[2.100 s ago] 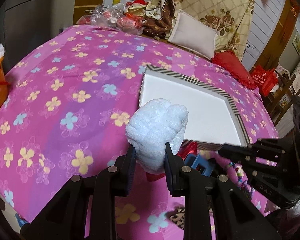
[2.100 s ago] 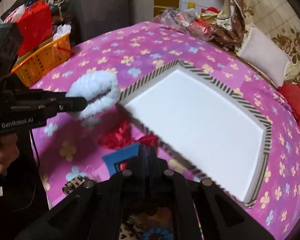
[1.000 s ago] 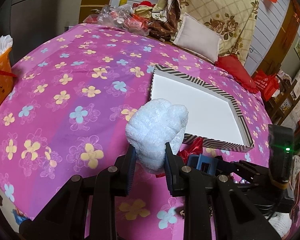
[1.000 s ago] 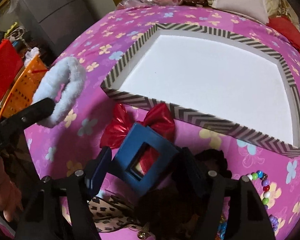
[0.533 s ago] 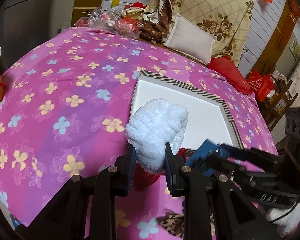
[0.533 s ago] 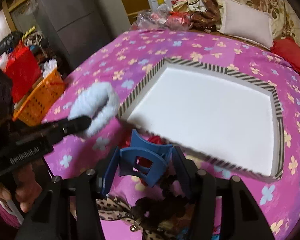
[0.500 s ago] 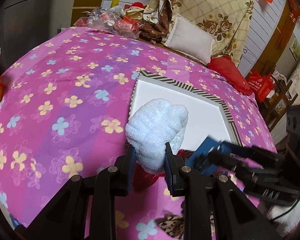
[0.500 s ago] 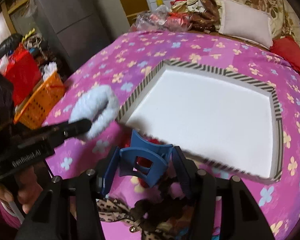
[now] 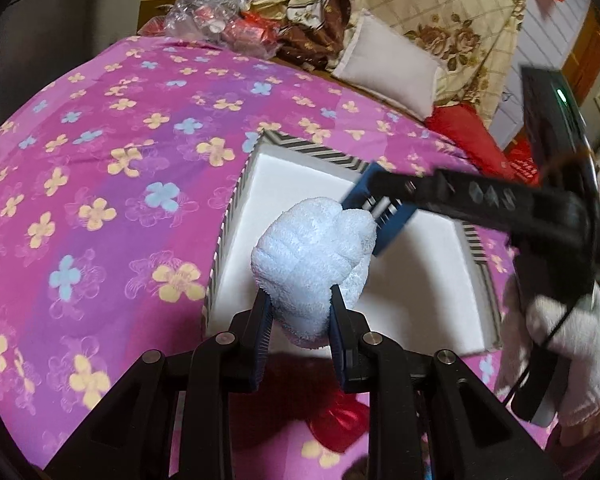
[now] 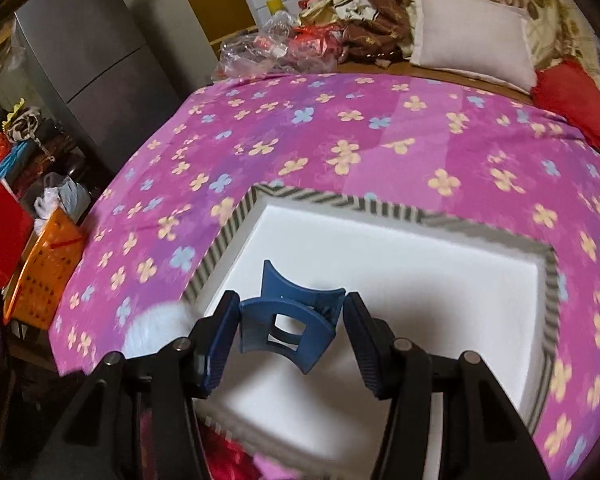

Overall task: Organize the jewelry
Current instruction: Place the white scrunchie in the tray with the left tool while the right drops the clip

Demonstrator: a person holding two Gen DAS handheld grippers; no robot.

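Note:
My left gripper (image 9: 298, 300) is shut on a fluffy white scrunchie (image 9: 312, 256) and holds it above the near left part of the white tray with the striped rim (image 9: 236, 196). My right gripper (image 10: 290, 320) is shut on a blue hair claw clip (image 10: 290, 328) and holds it over the tray's (image 10: 548, 280) inside. In the left wrist view the right gripper (image 9: 374, 200) reaches in from the right with the clip (image 9: 384, 216) just behind the scrunchie. The scrunchie shows blurred in the right wrist view (image 10: 156, 324).
A red bow (image 9: 336, 420) lies on the pink flowered bedspread (image 9: 100, 160) in front of the tray. Pillows (image 10: 468, 28) and plastic bags (image 10: 268, 48) lie at the far edge. An orange basket (image 10: 40, 272) and a grey fridge (image 10: 80, 64) stand off the left side.
Both grippers moved forward over the tray. The right gripper lifted the blue clip off the bedspread and carried it over the tray's inside, close to the scrunchie.

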